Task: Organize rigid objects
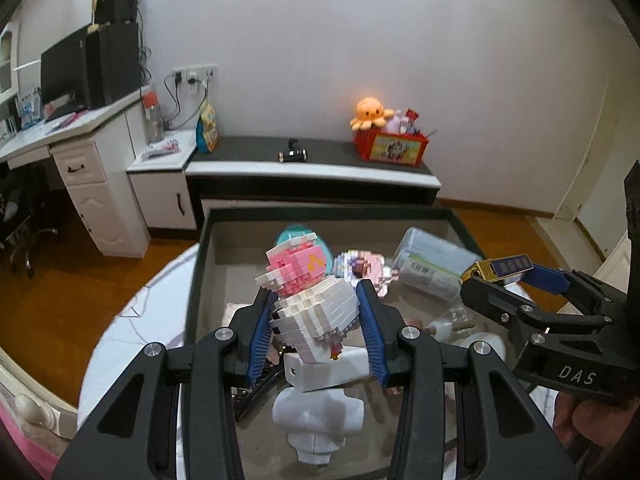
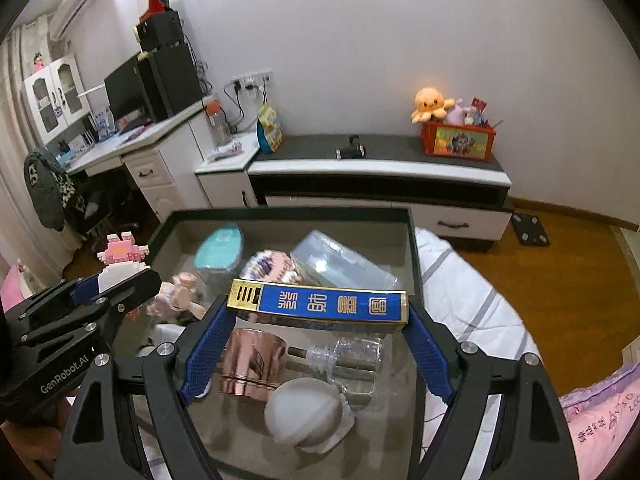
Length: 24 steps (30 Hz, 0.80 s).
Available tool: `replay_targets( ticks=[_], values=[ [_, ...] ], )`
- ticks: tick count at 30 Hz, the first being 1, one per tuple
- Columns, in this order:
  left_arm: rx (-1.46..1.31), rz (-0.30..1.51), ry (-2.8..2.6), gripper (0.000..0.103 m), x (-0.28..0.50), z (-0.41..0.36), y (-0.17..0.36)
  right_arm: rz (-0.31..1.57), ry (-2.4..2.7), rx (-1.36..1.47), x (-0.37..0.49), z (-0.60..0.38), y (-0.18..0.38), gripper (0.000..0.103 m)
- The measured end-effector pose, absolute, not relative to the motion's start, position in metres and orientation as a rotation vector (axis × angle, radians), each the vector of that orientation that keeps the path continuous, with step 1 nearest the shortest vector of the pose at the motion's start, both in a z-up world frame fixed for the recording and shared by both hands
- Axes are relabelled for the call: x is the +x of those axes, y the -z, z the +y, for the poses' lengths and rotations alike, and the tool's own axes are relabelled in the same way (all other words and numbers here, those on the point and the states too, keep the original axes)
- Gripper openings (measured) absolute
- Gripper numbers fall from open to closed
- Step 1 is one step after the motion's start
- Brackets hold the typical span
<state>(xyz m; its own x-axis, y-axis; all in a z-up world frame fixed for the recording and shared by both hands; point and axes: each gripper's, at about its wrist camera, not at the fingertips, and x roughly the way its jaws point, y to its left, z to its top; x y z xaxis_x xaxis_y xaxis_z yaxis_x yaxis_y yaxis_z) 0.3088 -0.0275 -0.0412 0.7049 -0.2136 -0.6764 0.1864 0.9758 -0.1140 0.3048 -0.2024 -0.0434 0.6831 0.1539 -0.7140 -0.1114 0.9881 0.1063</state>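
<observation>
Left gripper [image 1: 316,320] clamps the pink-and-white block figure [image 1: 308,300] above the dark-rimmed tray [image 1: 192,280]. Right gripper [image 2: 316,320] clamps the blue-and-gold box [image 2: 320,306] over the same tray. Beyond the tray: a low cabinet [image 2: 380,168], a red toy crate [image 2: 458,140] on it, a white wall [image 2: 360,40].

I'm in a home bedroom: a white desk [image 2: 132,148] carries my monitor [image 2: 126,92] and speakers, and a wall air conditioner [image 2: 76,0] hangs above the curtain. A low TV cabinet [image 2: 376,168] along the plain wall holds an orange plush octopus [image 2: 430,104] on a red toy crate [image 2: 458,140]. Pink bedding [image 2: 600,420] and a wooden floor [image 2: 560,280] lie close by.
</observation>
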Motion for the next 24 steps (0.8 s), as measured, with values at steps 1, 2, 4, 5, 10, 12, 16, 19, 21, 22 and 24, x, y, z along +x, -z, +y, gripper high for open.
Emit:
replay_targets(
  ticks=[1, 2, 4, 5, 10, 12, 16, 19, 21, 22, 24],
  values=[
    [-0.037, 0.764, 0.223, 0.042, 0.309, -0.028, 0.044, 0.818, -0.149, 0.056, 0.308, -0.204, 0.048, 0.084],
    [-0.034, 0.773, 0.222, 0.042, 0.311, -0.029, 0.048, 0.832, -0.151, 0.059, 0.311, -0.204, 0.053, 0.085],
    [-0.033, 0.788, 0.213, 0.042, 0.315, -0.029, 0.054, 0.852, -0.156, 0.059, 0.313, -0.205, 0.06, 0.086],
    [-0.031, 0.793, 0.2, 0.043, 0.316, -0.028, 0.056, 0.865, -0.163, 0.059, 0.314, -0.205, 0.063, 0.086],
    [-0.049, 0.751, 0.152, 0.092, 0.309, -0.019, 0.05, 0.869, -0.162, 0.088, 0.311, -0.21, 0.063, 0.092],
    [-0.057, 0.713, 0.133, 0.102, 0.301, -0.014, 0.042, 0.86, -0.167, 0.107, 0.308, -0.212, 0.059, 0.092],
    [-0.041, 0.687, 0.1, 0.103, 0.289, -0.008, 0.03, 0.829, -0.178, 0.166, 0.299, -0.217, 0.049, 0.103],
    [-0.045, 0.67, 0.086, 0.103, 0.277, -0.003, 0.021, 0.795, -0.159, 0.166, 0.286, -0.217, 0.039, 0.103],
    [-0.044, 0.653, 0.083, 0.103, 0.267, 0.0, 0.014, 0.773, -0.162, 0.169, 0.277, -0.216, 0.031, 0.103],
    [-0.044, 0.644, 0.085, 0.103, 0.262, 0.001, 0.011, 0.76, -0.157, 0.164, 0.271, -0.216, 0.026, 0.103],
    [-0.04, 0.625, 0.086, 0.103, 0.249, 0.001, 0.002, 0.74, -0.148, 0.156, 0.261, -0.214, 0.017, 0.103]
  ],
)
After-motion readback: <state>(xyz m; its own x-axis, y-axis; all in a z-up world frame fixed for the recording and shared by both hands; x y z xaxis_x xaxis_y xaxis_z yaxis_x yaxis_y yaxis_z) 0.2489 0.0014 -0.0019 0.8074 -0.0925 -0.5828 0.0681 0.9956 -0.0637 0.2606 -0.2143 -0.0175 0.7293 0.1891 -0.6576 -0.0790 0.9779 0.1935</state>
